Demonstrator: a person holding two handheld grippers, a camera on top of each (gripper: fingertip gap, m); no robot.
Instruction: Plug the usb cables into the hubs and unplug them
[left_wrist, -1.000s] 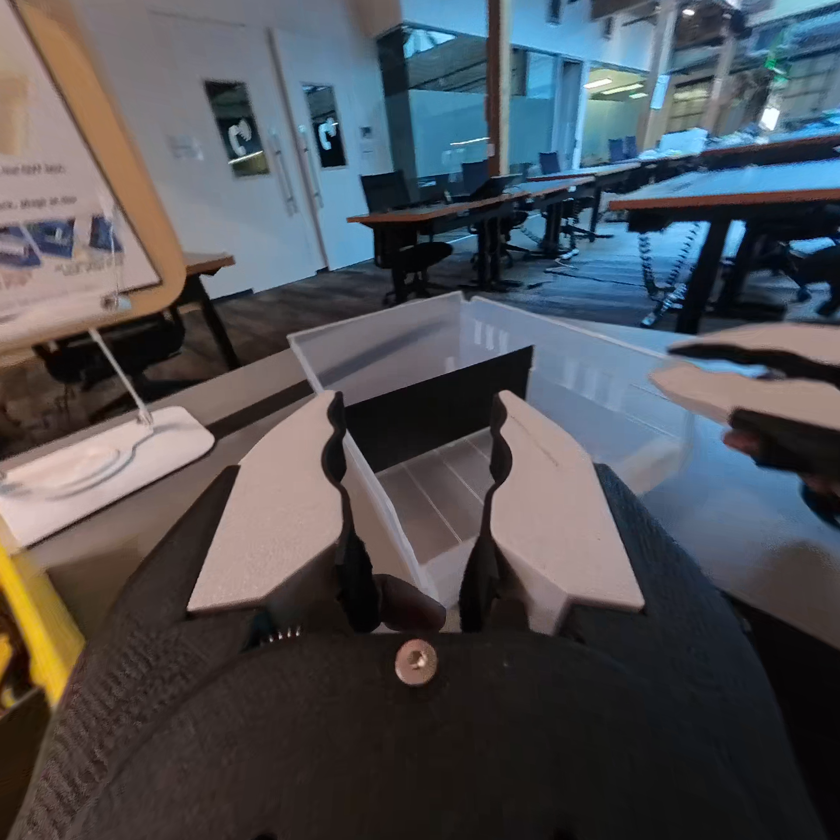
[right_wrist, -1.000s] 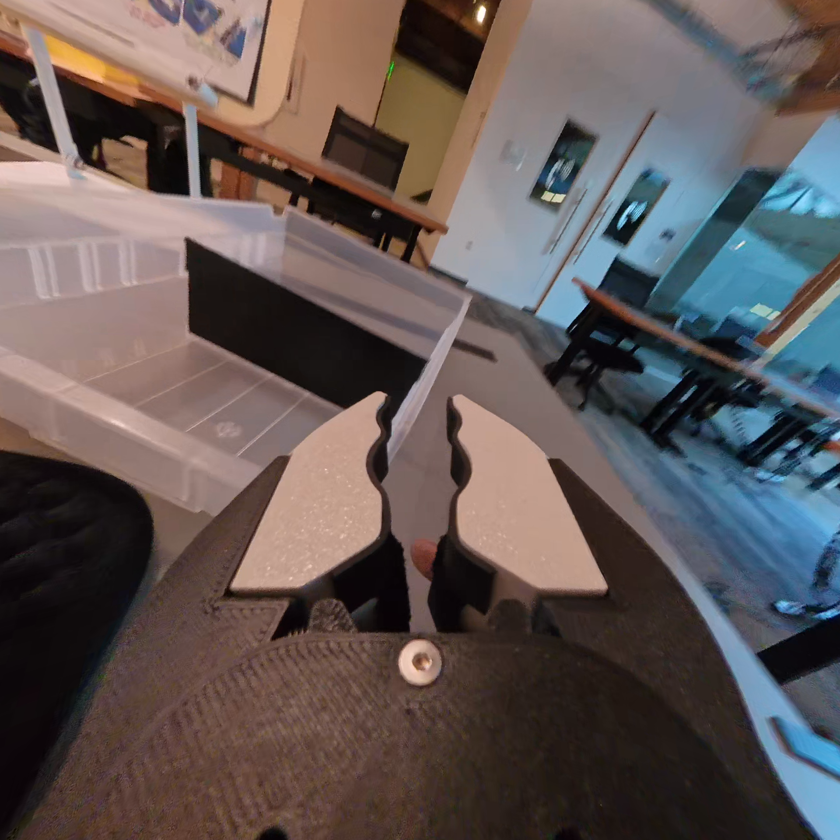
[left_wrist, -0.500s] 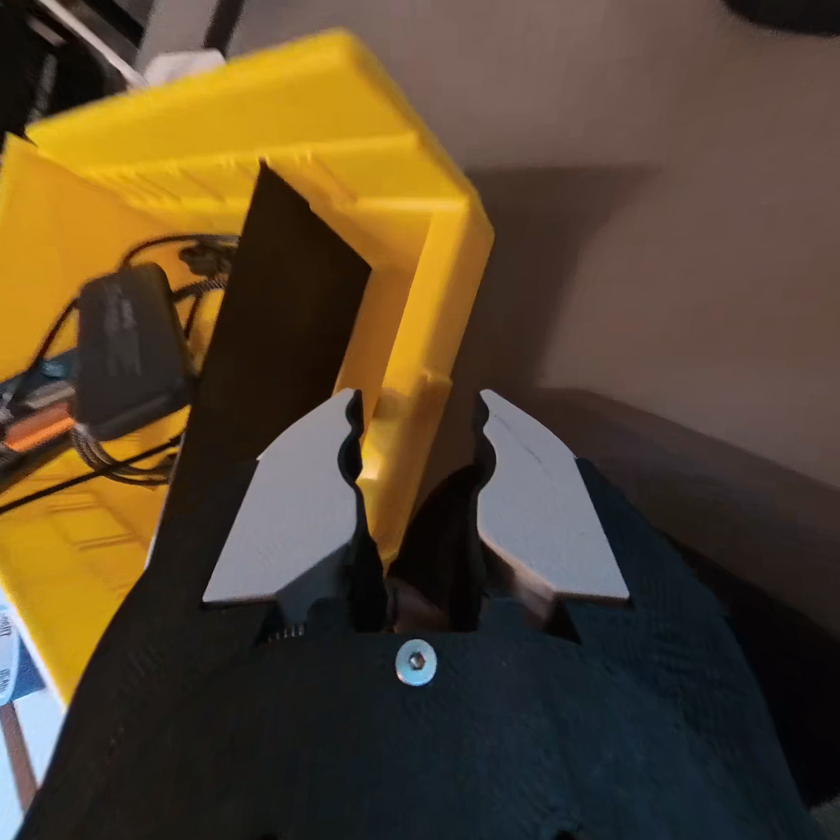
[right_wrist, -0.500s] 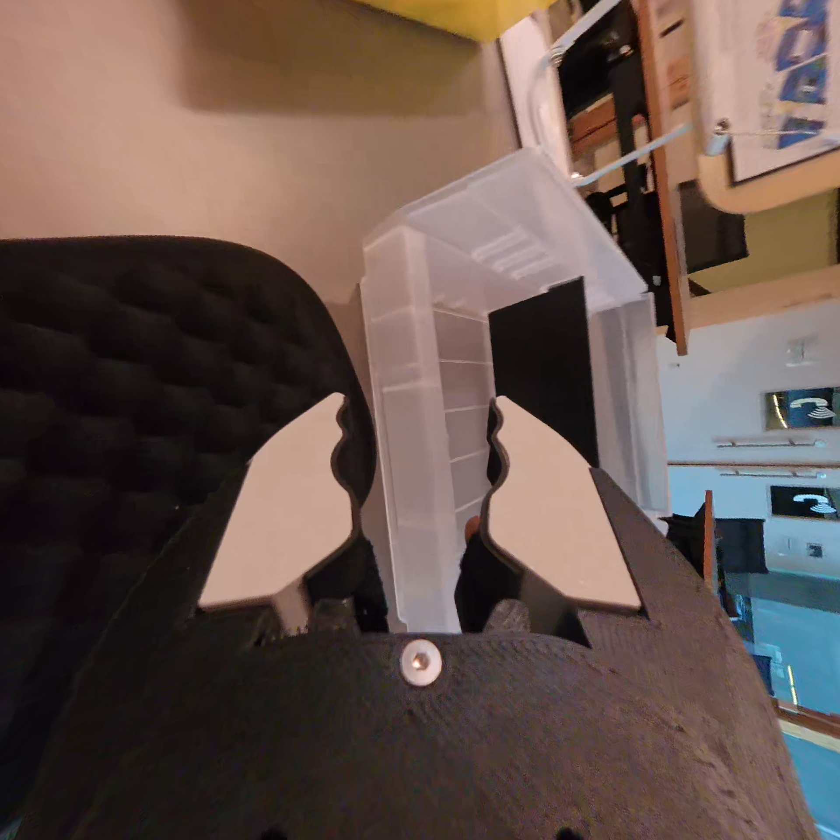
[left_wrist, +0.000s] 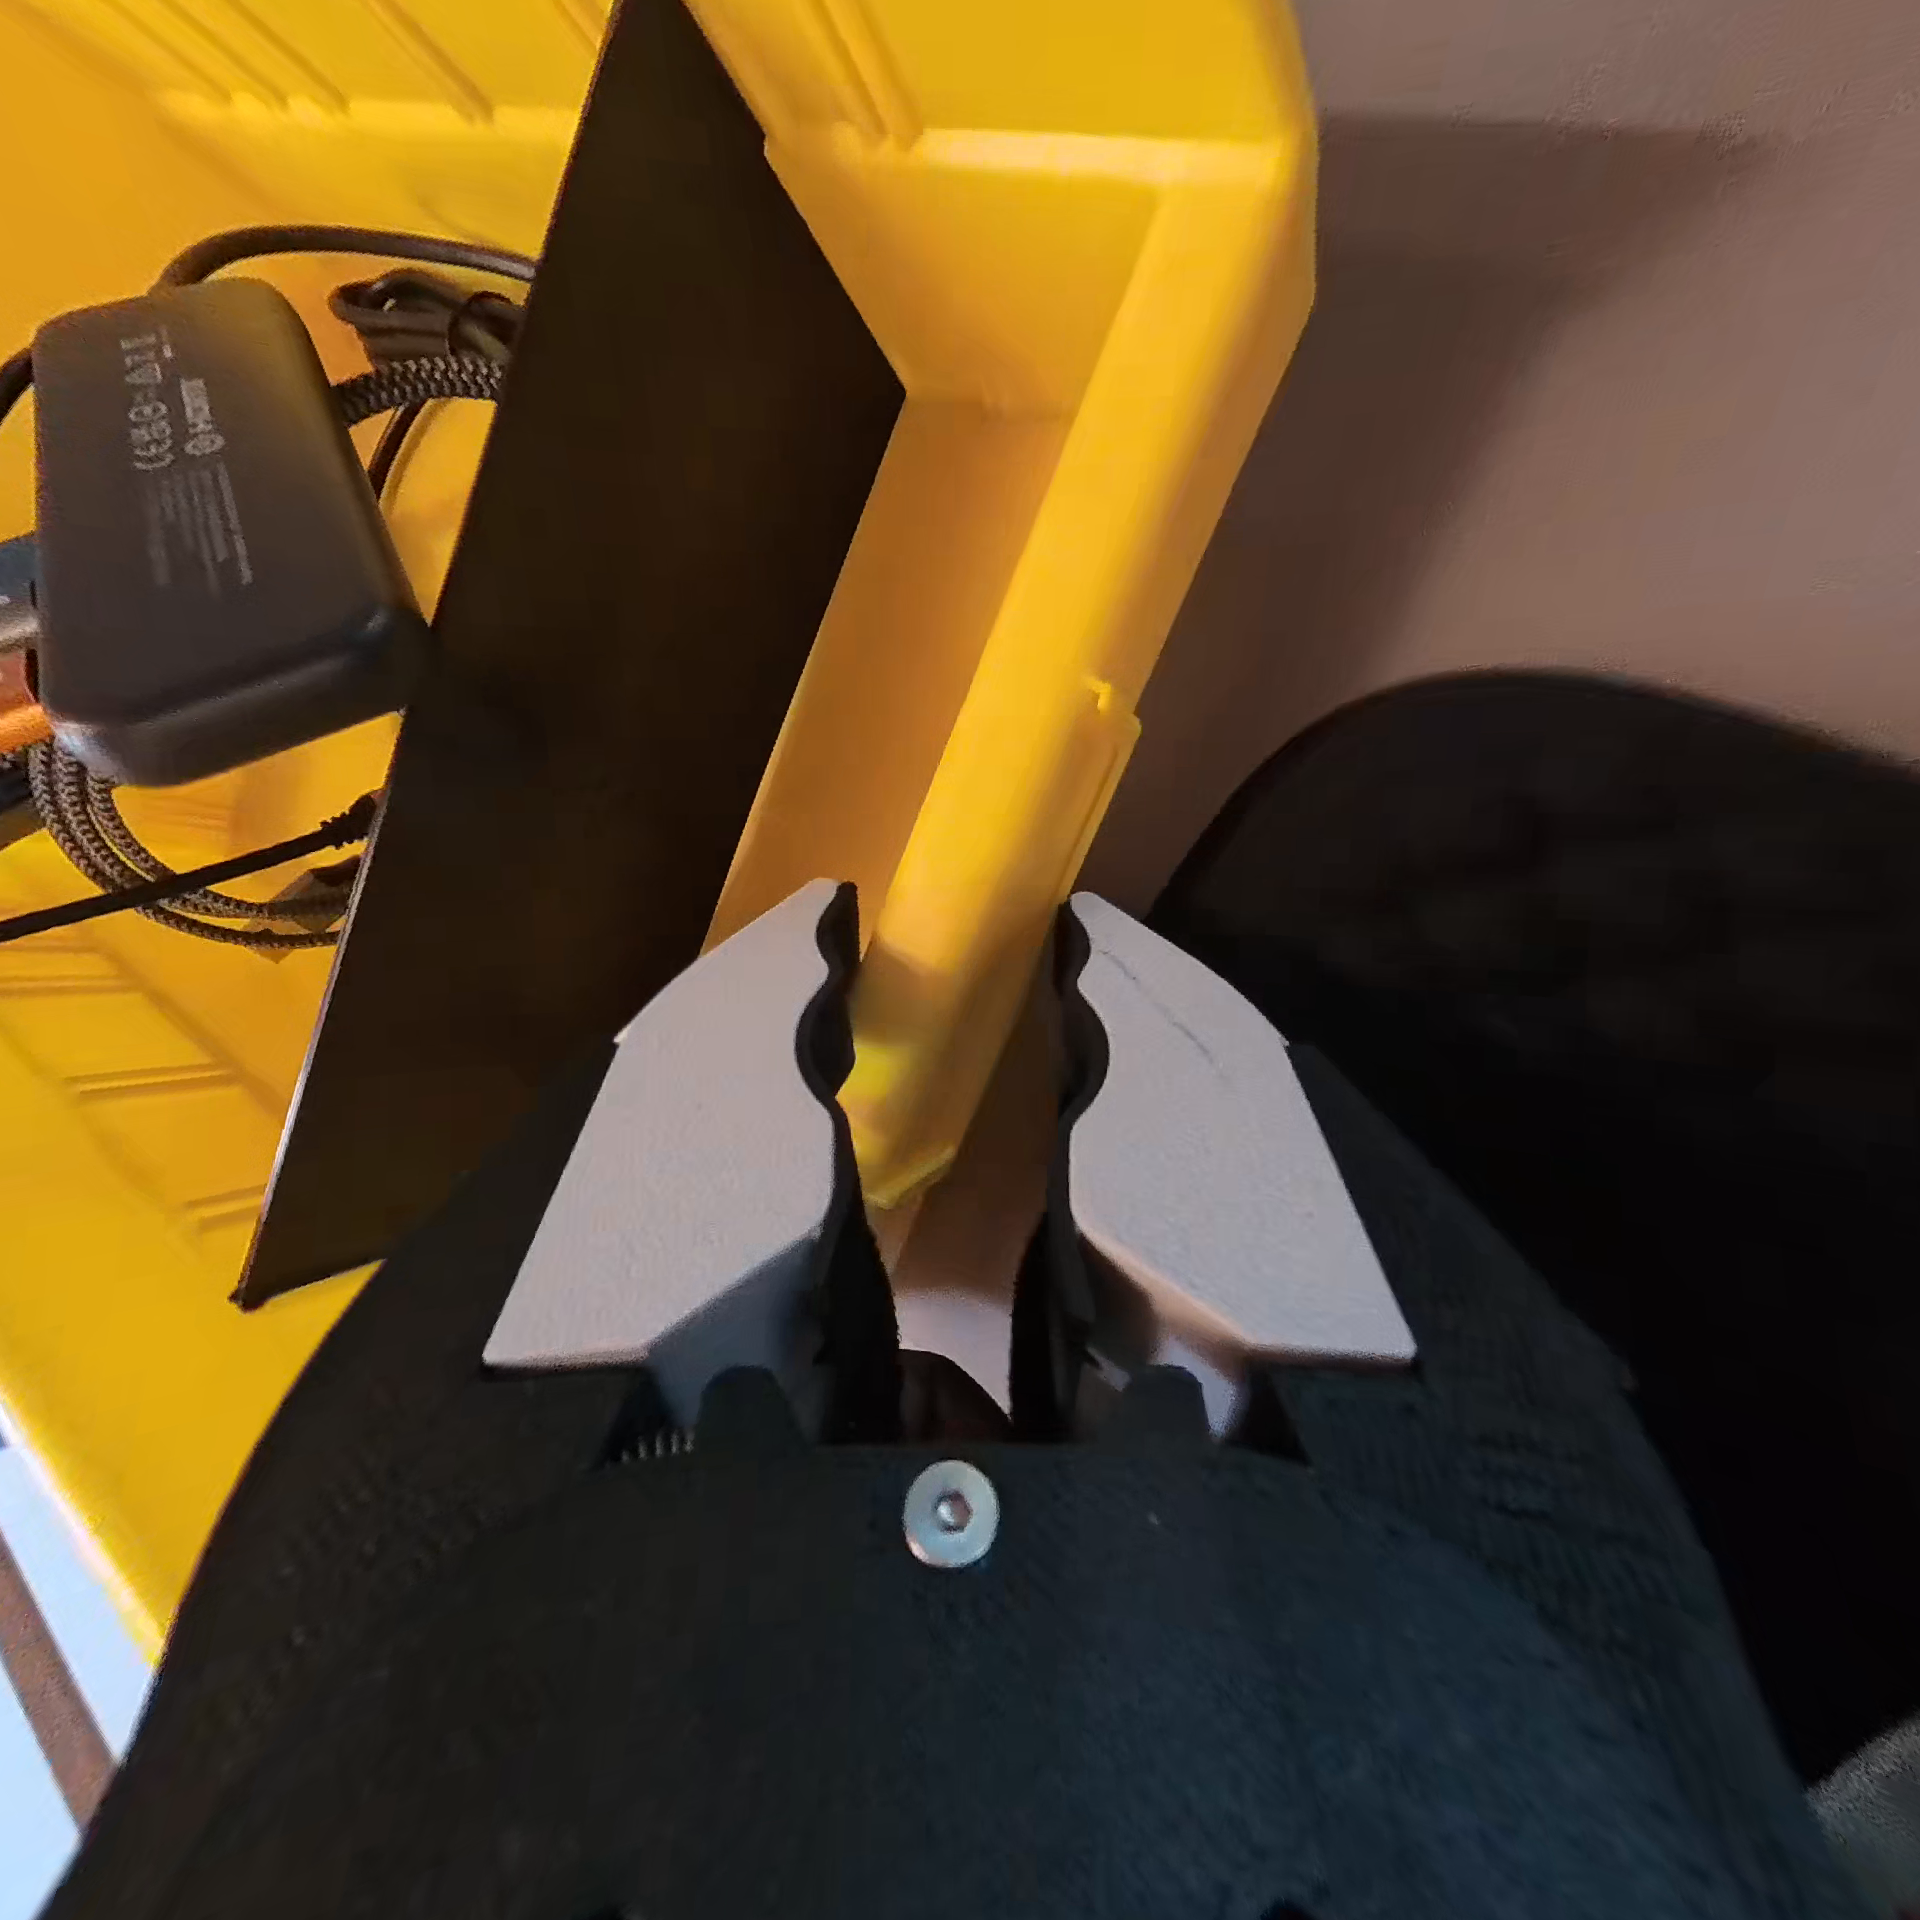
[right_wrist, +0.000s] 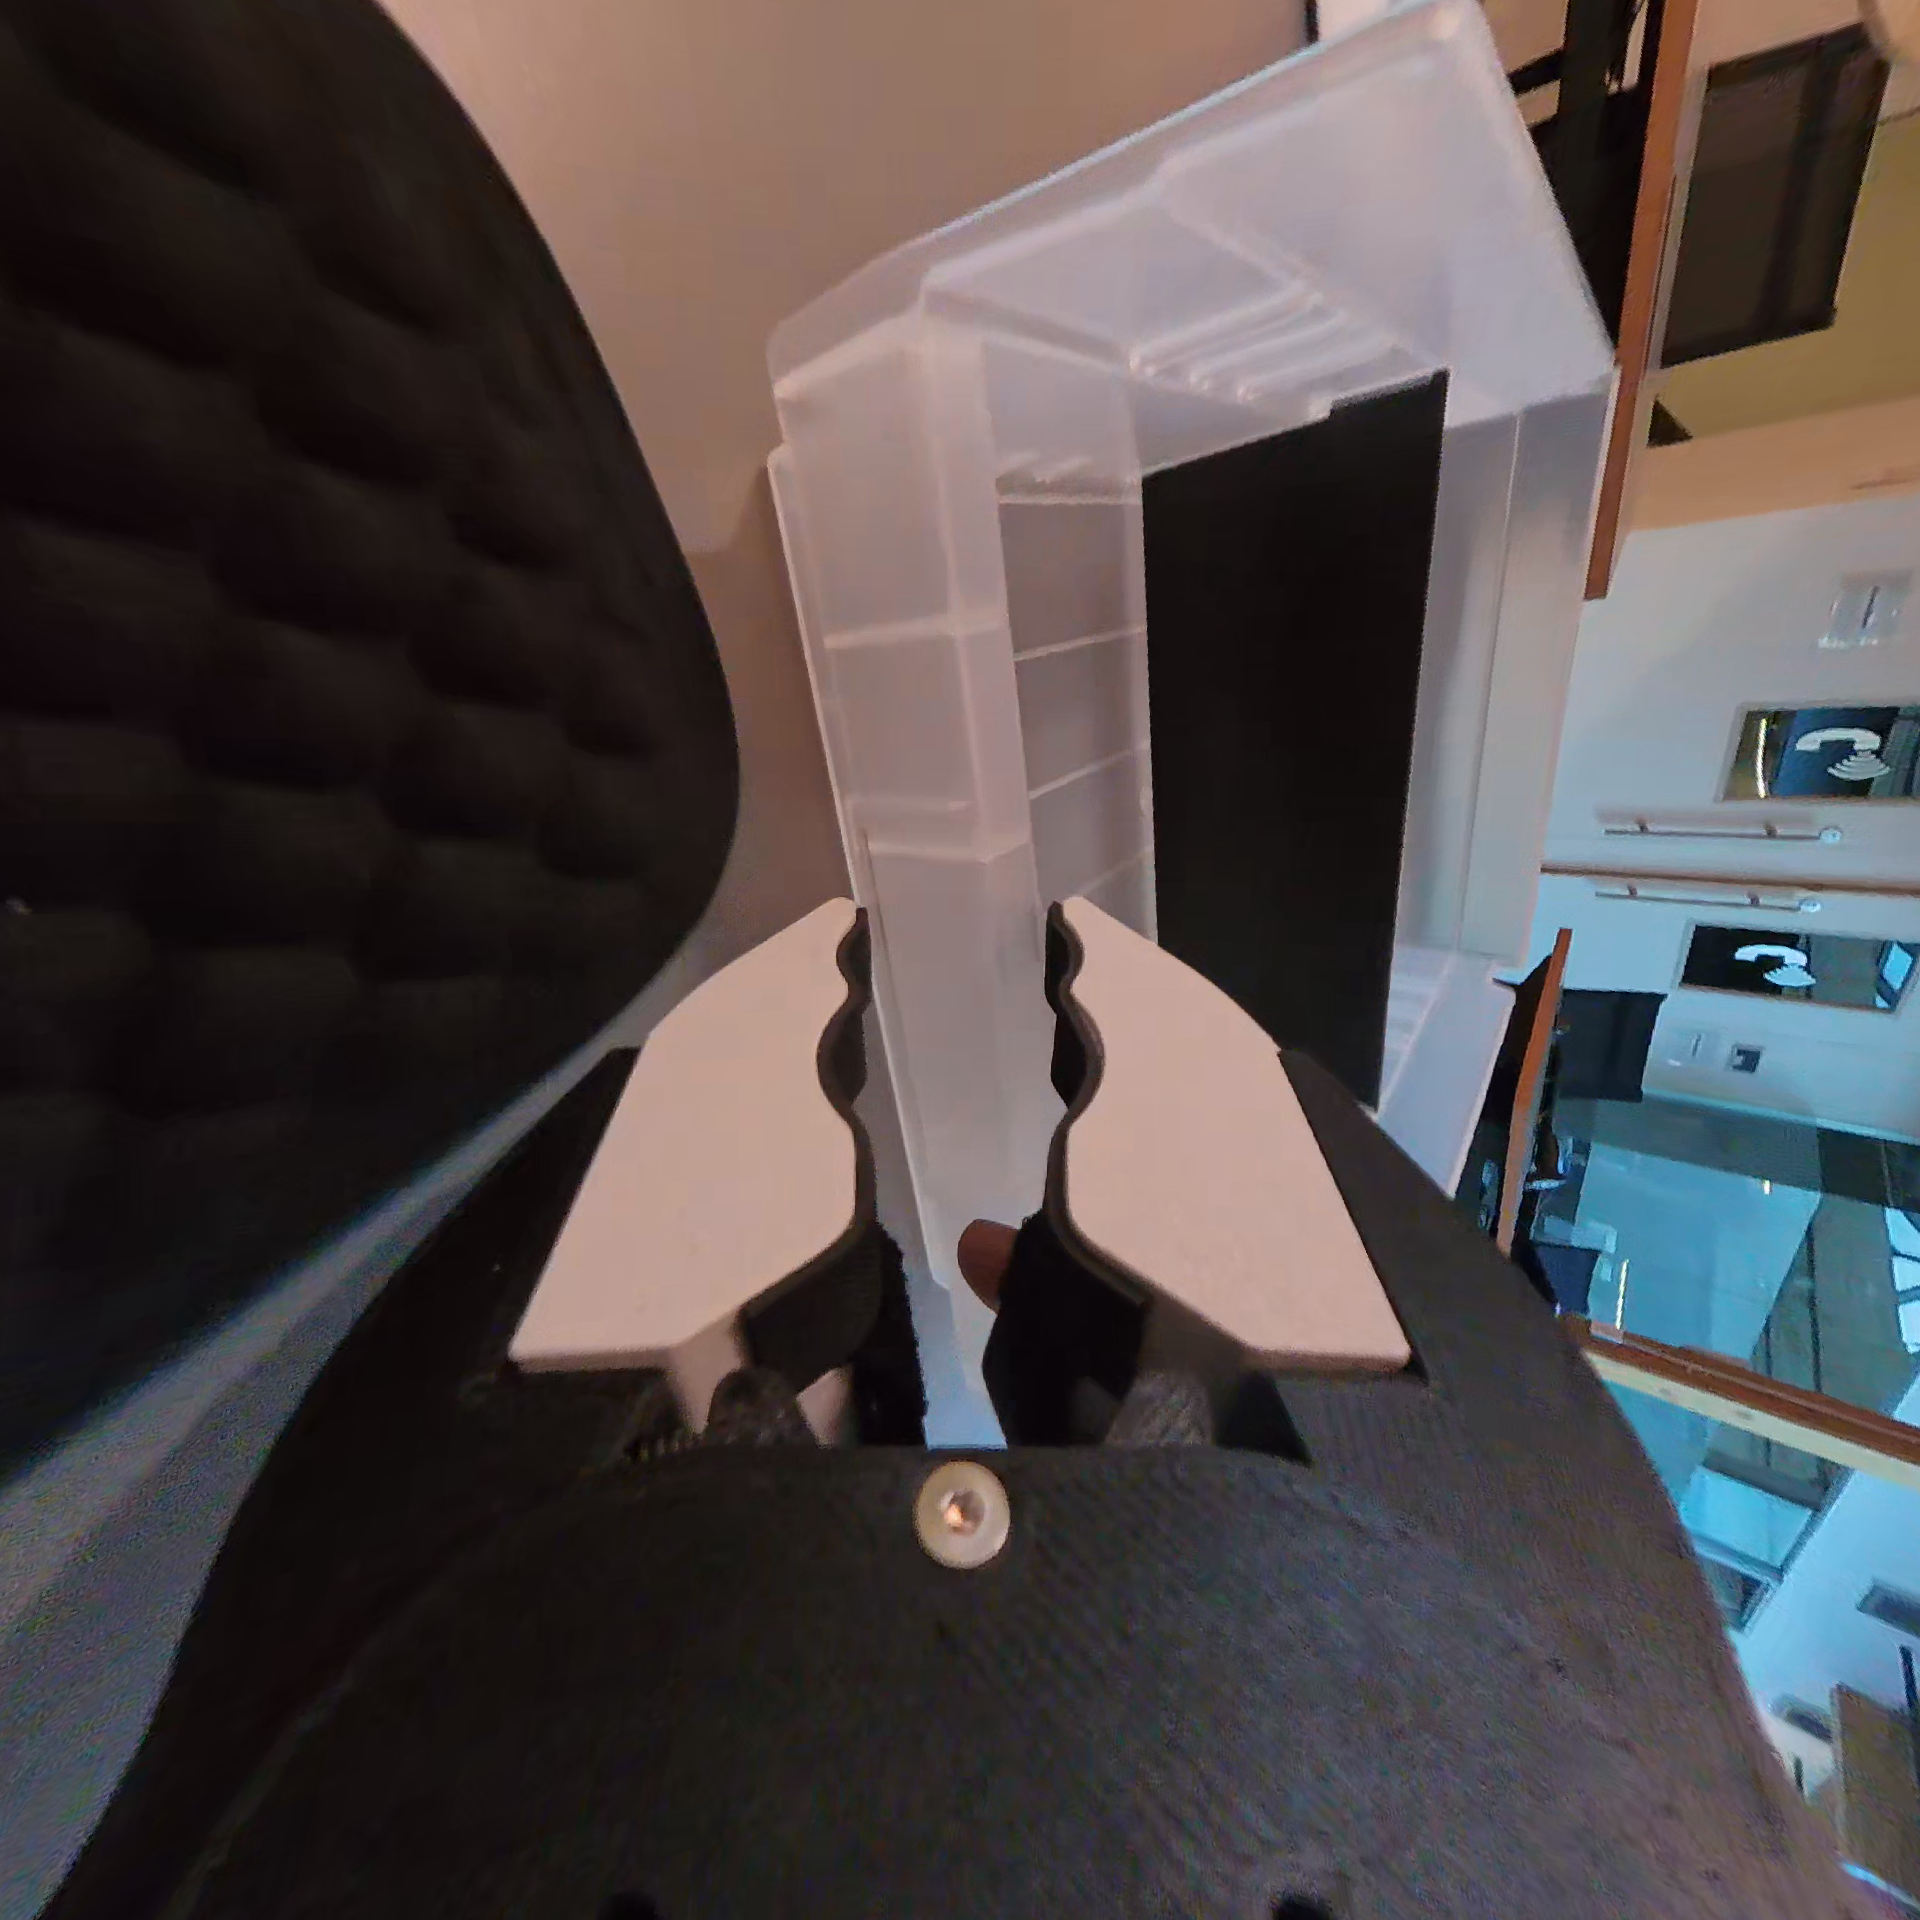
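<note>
Left gripper (left_wrist: 951, 940): parted, astride yellow plastic bin's rim (left_wrist: 1101, 582); nothing is gripped.
Right gripper (right_wrist: 951, 951): parted, astride clear plastic bin's wall (right_wrist: 935, 727) (empty).
Advice: black rectangular hub (left_wrist: 197, 520) should be reached past black divider panel (left_wrist: 623, 644).

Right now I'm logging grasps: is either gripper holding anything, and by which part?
Neither. The left gripper is open astride the yellow plastic bin's rim; the right gripper is open astride the clear plastic bin's wall.

Beige table (left_wrist: 1558, 364): yellow bin (left_wrist: 1195, 312), clear bin (right_wrist: 904, 623), black foam pad (right_wrist: 312, 520).
</note>
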